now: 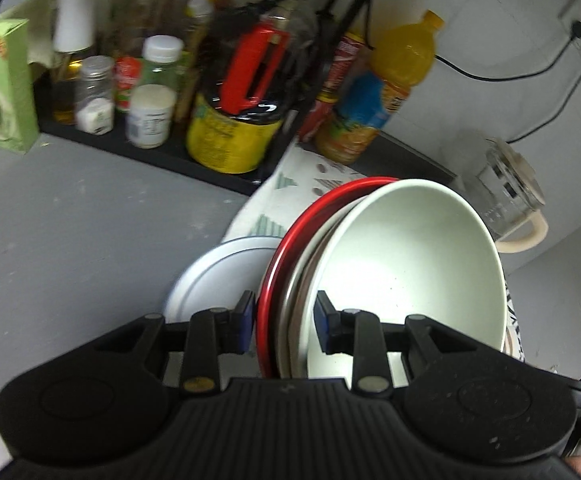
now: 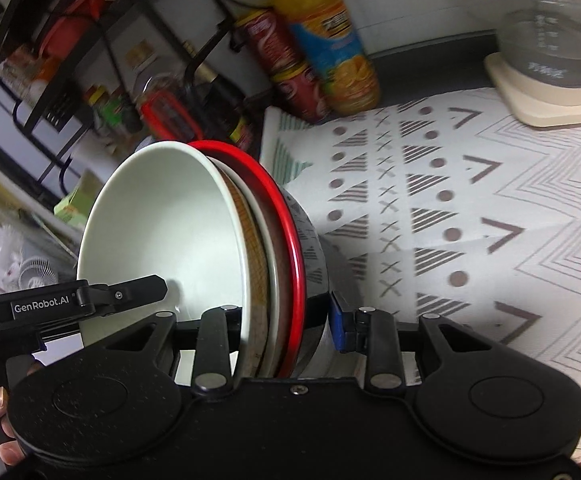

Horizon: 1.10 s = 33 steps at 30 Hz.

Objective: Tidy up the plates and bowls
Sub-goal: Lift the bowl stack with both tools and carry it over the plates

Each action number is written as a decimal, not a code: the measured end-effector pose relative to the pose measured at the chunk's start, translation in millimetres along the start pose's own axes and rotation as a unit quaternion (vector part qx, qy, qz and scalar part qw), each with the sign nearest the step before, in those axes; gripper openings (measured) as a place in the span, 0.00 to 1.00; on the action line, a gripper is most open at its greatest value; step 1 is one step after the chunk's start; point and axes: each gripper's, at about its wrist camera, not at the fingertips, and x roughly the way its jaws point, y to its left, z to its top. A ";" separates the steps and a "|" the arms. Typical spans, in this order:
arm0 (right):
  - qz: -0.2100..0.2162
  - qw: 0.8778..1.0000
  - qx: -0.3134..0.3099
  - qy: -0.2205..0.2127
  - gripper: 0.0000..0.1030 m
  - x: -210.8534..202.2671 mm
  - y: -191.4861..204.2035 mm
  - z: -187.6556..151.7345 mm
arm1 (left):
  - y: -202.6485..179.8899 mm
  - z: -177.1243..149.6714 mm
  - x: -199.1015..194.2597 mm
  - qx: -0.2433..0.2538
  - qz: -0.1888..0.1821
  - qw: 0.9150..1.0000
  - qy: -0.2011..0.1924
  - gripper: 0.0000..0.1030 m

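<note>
White ceramic fills my view from both wrists: a pale bowl (image 1: 406,268) nested on top of a stack, with a brownish patterned dish and a red-rimmed plate (image 1: 274,264) beneath it, all tipped up on edge between my two tools. My left gripper (image 1: 286,322) pinches one side of the stack's rims, its blue pads (image 1: 244,312) closed on the red rim and the layers against it; my right gripper (image 2: 290,320) clamps the opposite side, where a dark-bottomed dish (image 2: 310,248) makes the outermost layer, though one of its pads is hidden inside the bowl. Neither tool has its fingers spread; both are pressed in on crockery. So the gathering looks largely done: several pieces already sit one inside another as a single bundle, and I carry it above the patterned cloth (image 2: 470,208) on the counter. What remains, as I judge it, is setting the bundle down somewhere settled and dealing with the white plate (image 1: 210,276) that lies flat on the counter near my left fingers, apart from the stack. Beyond that plate I see only bottles, an orange juice bottle (image 2: 322,36) and a glass kettle (image 2: 550,40), so I cannot tell whether more dishes wait out of sight, nor where the stack is meant to end up.
</note>
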 end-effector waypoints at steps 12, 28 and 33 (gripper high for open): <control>0.000 0.999 -0.001 0.051 0.30 27.1 7.9 -13.6 | 23.0 -8.4 10.2 -0.022 0.031 0.999 0.035 0.28; -0.004 0.995 0.032 0.098 0.31 42.0 -4.5 -12.2 | 26.1 -5.4 32.5 -0.009 0.033 0.996 0.080 0.28; -0.009 0.995 0.020 0.102 0.38 44.1 0.6 -7.3 | 29.1 1.4 39.7 -0.002 0.018 0.995 0.094 0.28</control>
